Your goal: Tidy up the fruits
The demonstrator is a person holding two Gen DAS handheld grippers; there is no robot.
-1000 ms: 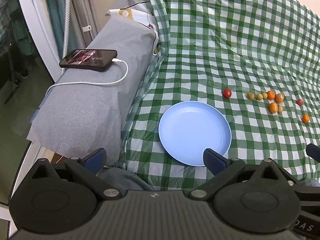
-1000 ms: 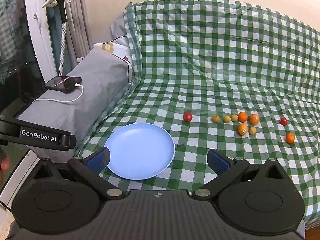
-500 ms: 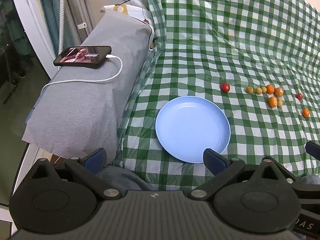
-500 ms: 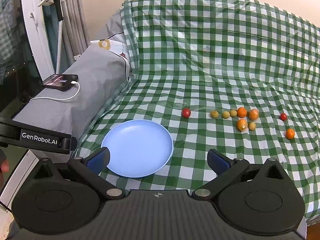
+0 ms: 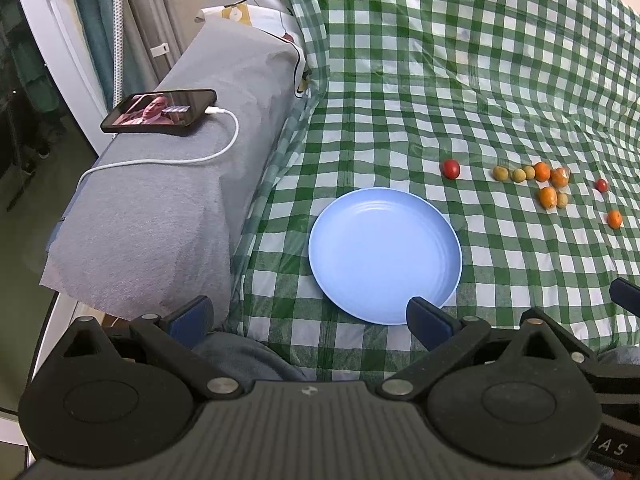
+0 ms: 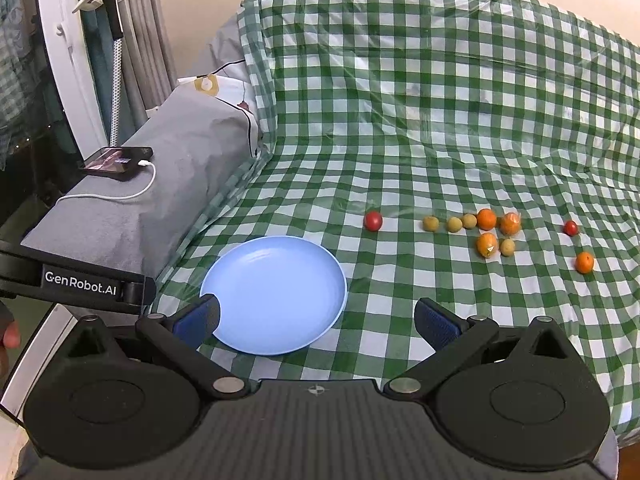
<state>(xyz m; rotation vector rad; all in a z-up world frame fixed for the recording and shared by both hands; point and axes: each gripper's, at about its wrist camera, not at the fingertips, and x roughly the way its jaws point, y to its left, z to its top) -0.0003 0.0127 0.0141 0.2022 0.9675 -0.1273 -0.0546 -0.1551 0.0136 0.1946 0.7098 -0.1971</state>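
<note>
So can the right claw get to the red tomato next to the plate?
Probably yes. The right claw is open and empty, and only bare checkered cloth lies between it and the red tomato, just past the blue plate.

hidden: near rim of blue plate [image 5: 384,256] behind left gripper [image 5: 308,316] finger | cut off: right gripper [image 5: 624,300], only a blue tip at frame edge | too small: kind of yellowish fruits [image 6: 454,224] | cut off: fingertip [image 6: 10,336] at left edge

Counted: one blue plate [image 6: 276,292], two red tomatoes [image 6: 373,221], four oranges [image 6: 486,219], four yellow-green fruits [image 6: 431,224], one phone [image 5: 160,111].
</note>
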